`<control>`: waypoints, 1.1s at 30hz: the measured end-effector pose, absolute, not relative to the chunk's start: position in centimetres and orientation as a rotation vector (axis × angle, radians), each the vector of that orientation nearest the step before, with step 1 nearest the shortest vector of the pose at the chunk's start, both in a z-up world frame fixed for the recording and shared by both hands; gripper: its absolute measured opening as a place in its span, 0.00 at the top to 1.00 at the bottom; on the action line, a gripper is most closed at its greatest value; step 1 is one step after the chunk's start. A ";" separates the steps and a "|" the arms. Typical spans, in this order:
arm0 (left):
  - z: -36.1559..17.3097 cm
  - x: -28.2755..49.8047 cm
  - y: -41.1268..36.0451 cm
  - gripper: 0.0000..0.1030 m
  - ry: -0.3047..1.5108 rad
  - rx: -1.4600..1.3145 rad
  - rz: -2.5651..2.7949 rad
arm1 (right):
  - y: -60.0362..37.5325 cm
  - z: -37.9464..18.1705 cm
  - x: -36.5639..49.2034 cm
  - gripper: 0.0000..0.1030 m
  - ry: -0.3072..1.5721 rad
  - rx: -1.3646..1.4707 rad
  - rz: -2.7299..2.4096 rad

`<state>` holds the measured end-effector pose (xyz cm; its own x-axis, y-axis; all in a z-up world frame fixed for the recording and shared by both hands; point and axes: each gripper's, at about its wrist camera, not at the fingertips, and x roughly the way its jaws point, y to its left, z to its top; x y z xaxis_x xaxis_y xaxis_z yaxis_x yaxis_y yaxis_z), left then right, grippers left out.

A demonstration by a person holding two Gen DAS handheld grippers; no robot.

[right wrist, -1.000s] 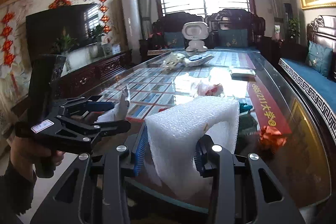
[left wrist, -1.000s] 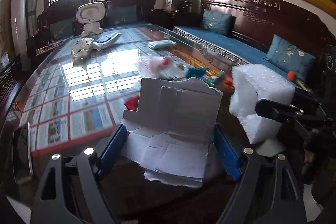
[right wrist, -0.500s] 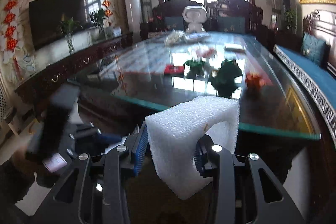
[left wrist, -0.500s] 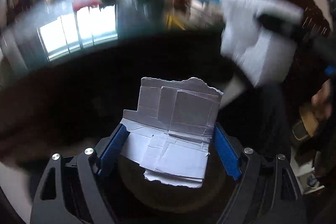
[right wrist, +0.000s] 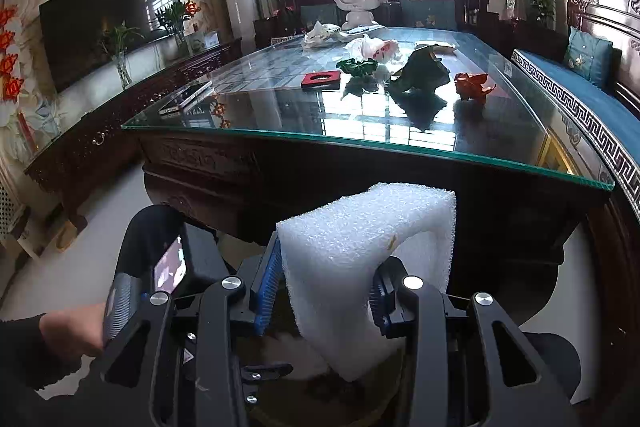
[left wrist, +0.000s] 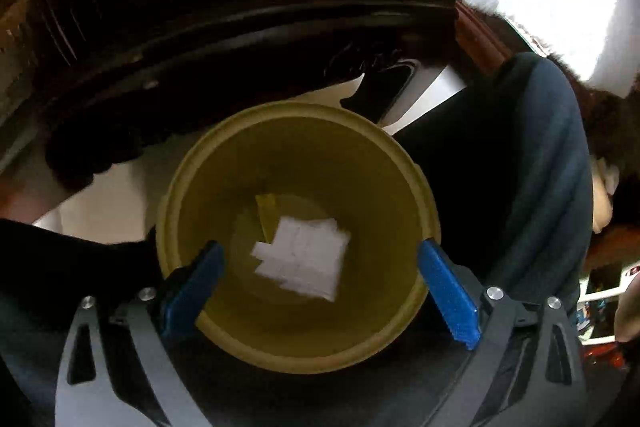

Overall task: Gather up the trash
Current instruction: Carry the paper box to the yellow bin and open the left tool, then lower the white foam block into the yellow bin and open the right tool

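Note:
My left gripper [left wrist: 320,291] is open and empty, pointing down over a yellow bin [left wrist: 192,187] on the floor. A white torn cardboard piece [left wrist: 304,259] lies inside the bin, below the fingers. My right gripper [right wrist: 320,287] is shut on a white foam block [right wrist: 360,247], held below the table's near edge. The foam block also shows at the top right of the left wrist view [left wrist: 560,11]. On the glass table [right wrist: 400,131] lie crumpled green wrappers [right wrist: 420,71], a red wrapper [right wrist: 474,85] and a white plastic bag [right wrist: 372,47].
The dark carved table edge [left wrist: 240,7] runs above the bin. A red square coaster [right wrist: 320,79] and a phone [right wrist: 186,97] lie on the glass. A white robot toy [right wrist: 356,3] stands at the far end. A blue-cushioned bench [right wrist: 580,99] runs along the right.
My left gripper swung down from the table to over the bin, opened, and the cardboard piece dropped into the bin. My right gripper drew back from the table, still holding the foam.

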<state>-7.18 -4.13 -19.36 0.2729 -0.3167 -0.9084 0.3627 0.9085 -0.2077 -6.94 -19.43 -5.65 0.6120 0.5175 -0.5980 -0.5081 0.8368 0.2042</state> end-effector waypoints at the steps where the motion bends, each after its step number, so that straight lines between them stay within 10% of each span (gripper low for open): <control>1: -19.0 -7.1 -3.8 0.06 1.197 0.050 -0.446 | -19.5 -5.7 -6.9 0.63 0.696 0.015 0.593; 17: -11.2 -5.7 3.4 0.04 0.949 -0.034 -0.160 | -17.0 -7.6 -7.2 0.62 0.784 -0.014 0.683; 20: -11.6 -5.7 3.8 0.04 0.950 -0.048 -0.160 | -16.5 -7.7 -7.6 0.39 0.795 -0.011 0.705; 33: -11.9 -6.0 3.4 0.04 0.948 -0.028 -0.184 | -15.9 -7.9 -8.5 0.33 0.832 -0.074 0.782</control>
